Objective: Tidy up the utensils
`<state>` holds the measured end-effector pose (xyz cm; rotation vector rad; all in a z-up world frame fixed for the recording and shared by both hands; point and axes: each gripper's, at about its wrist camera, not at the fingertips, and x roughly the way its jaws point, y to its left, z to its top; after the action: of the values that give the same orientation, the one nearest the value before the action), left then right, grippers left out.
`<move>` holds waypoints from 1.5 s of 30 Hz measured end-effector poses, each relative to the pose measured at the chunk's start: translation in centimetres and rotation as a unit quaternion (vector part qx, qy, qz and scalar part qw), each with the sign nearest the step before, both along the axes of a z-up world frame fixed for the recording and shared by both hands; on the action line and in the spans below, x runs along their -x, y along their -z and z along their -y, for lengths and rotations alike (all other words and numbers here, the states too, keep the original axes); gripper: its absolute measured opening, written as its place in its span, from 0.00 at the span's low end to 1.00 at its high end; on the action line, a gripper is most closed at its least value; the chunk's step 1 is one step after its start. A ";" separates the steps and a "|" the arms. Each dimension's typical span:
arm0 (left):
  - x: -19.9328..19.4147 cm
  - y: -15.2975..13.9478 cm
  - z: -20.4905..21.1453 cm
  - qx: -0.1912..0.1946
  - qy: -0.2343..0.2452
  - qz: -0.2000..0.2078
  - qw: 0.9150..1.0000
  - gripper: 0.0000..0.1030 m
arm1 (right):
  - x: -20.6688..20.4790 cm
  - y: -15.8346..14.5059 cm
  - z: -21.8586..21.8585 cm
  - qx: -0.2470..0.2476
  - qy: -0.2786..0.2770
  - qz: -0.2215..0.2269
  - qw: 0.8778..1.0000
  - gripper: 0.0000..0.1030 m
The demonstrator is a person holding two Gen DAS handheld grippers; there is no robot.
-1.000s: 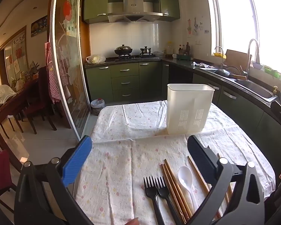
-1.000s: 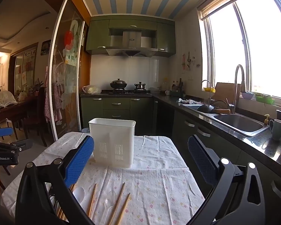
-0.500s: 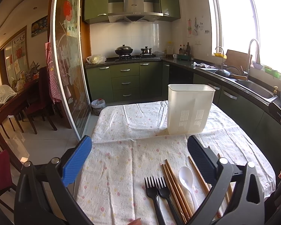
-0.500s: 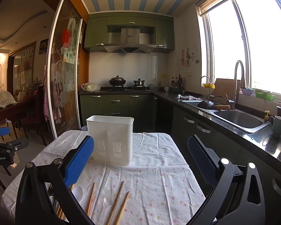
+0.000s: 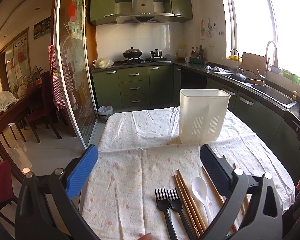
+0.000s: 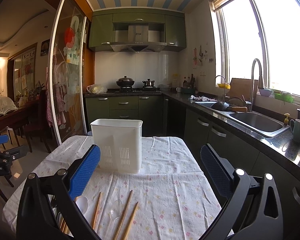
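**Utensils lined up on the cloth, caddy standing upright, both grippers wide open**

Floral white tablecloth over the whole table, wrinkled across the middle. Standing upright toward the far end: one white plastic utensil caddy with slotted vents low on its front, open top facing up. Nothing seen poking out of it.

Near edge, all lying flat with long axes running roughly near-to-far, heads and tips pointing toward the caddy:
- Brown wooden chopsticks: three bunched close just right of the forks, more past the spoon, half hidden behind the gripper finger, so no full count. From the right wrist, three loose ones, spread apart, slightly fanned.
- Two black plastic forks, side by side and touching, tines forward.
- One white plastic spoon, bowl forward, lying between chopsticks.
- One clear plastic spoon, bowl forward, between two of the loose chopsticks.

Left gripper hovering over the near end, jaws spread wide, nothing between them. Right gripper same deal, gaping and holding nothing, caddy just behind its blue pad.
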<state>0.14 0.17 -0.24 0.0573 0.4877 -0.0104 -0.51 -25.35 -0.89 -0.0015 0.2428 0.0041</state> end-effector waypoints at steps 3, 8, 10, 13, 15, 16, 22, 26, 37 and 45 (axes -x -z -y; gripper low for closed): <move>0.0 0.0 0.0 0.000 0.000 0.000 1.000 0.94 | -0.2 0.1 0.0 0.000 0.000 -0.001 1.000 0.96; 0.0 0.3 -0.2 -0.001 -0.001 -0.002 1.000 0.94 | -0.2 0.2 0.0 0.000 0.000 0.000 1.000 0.96; 0.0 0.3 -0.2 -0.002 -0.002 -0.002 1.000 0.94 | -0.2 0.2 0.0 -0.001 0.000 -0.001 1.000 0.96; 0.0 0.4 -0.2 -0.002 -0.001 -0.003 1.000 0.94 | -0.3 0.3 0.0 0.000 0.001 -0.001 1.000 0.96; 0.1 0.5 -0.2 -0.003 0.000 -0.004 1.000 0.94 | -0.3 0.3 0.0 0.000 0.001 -0.001 1.000 0.96; 0.0 0.5 -0.1 -0.003 -0.001 -0.004 1.000 0.94 | -0.3 0.3 0.0 0.000 0.001 -0.001 1.000 0.96; 0.0 0.6 -0.1 -0.003 -0.001 -0.005 1.000 0.94 | -0.4 0.4 0.0 -0.001 0.001 -0.001 1.000 0.96; 0.0 0.5 0.0 -0.003 0.000 -0.006 1.000 0.94 | -0.5 0.5 0.0 -0.002 0.000 -0.001 1.000 0.96; -0.1 0.6 0.2 -0.005 0.000 -0.009 1.000 0.94 | -0.5 0.5 0.1 -0.002 0.001 -0.001 1.000 0.96; 0.0 0.6 0.1 -0.006 0.000 -0.014 1.000 0.94 | -0.5 0.6 0.1 -0.004 0.002 -0.002 1.000 0.96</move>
<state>0.17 0.07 -0.87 0.0685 0.5148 -0.0085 0.04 -25.47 -1.53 0.0060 0.2467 0.0009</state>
